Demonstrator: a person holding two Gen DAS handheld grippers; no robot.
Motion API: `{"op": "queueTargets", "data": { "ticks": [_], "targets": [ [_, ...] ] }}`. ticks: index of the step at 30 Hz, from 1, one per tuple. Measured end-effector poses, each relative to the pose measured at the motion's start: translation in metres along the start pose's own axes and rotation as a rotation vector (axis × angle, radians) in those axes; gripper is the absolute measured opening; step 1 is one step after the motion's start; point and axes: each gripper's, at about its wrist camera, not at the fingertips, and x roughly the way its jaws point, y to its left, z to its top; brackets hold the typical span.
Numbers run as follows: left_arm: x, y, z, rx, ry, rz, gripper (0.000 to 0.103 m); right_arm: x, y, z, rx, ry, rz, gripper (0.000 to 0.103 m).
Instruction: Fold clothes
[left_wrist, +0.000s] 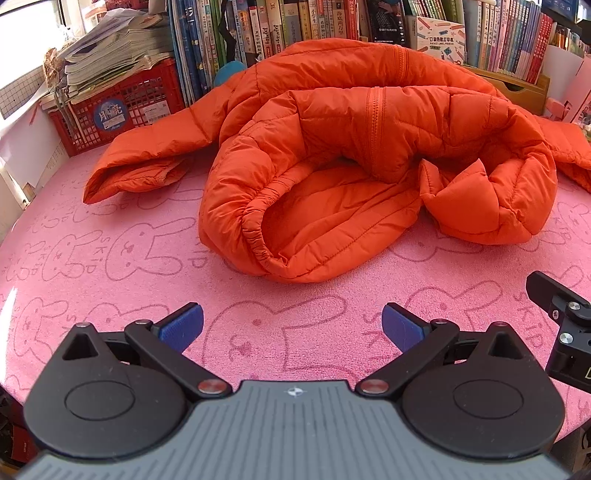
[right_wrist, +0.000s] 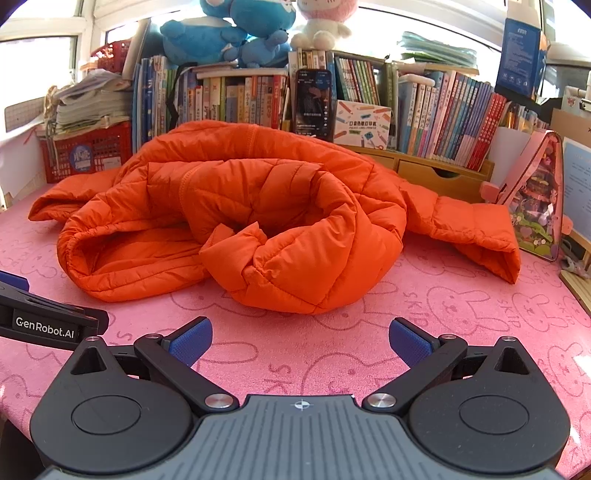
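Orange puffer jacket (left_wrist: 332, 177) lies crumpled mid-table on the pink bunny cloth (left_wrist: 110, 258), sleeves splayed, no neat fold visible. Left gripper (left_wrist: 291, 325) and right gripper (right_wrist: 300, 341) both spread wide, holding nothing, near the front edge.

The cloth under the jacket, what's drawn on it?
Pink cloth with outlined bunnies, clearest in the left wrist view.
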Motion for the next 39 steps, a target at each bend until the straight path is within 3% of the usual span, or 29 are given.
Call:
{"op": "queueTargets", "data": {
  "ticks": [39],
  "targets": [
    [0.014, 0.000, -0.006, -0.027, 0.072, -0.045, 0.103, 0.010, 0.012, -0.005, -0.037, 0.043, -0.014, 0.103]
  ]
}}
